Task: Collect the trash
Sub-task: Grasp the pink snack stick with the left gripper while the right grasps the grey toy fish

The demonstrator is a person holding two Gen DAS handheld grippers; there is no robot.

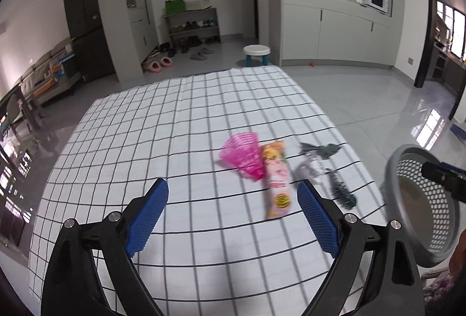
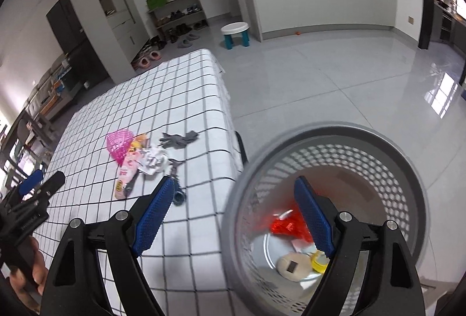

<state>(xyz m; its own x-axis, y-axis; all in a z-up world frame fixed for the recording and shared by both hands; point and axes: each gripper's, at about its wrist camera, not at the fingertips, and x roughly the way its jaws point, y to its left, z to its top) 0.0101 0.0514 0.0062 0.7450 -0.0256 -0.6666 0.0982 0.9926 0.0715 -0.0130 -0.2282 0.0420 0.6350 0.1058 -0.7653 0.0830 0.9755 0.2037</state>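
Trash lies on a checked tablecloth (image 1: 163,117): a pink foam net (image 1: 243,157), a pink snack wrapper (image 1: 276,180), a crumpled clear wrapper (image 1: 310,168) and dark grey scraps (image 1: 320,149). The same pile shows in the right wrist view (image 2: 137,158). My left gripper (image 1: 233,196) is open and empty, just short of the pile. My right gripper (image 2: 233,196) is open and empty above the rim of a grey perforated bin (image 2: 402,170). The bin holds a red wrapper (image 2: 287,225), a beige round piece (image 2: 292,263) and a yellow item (image 2: 319,259).
The bin (image 1: 422,199) stands off the table's right edge. The left gripper's tip shows in the right wrist view (image 2: 38,183). A white stool (image 2: 235,34), shoe rack (image 1: 192,24) and long cabinet (image 1: 335,24) stand on the tiled floor beyond.
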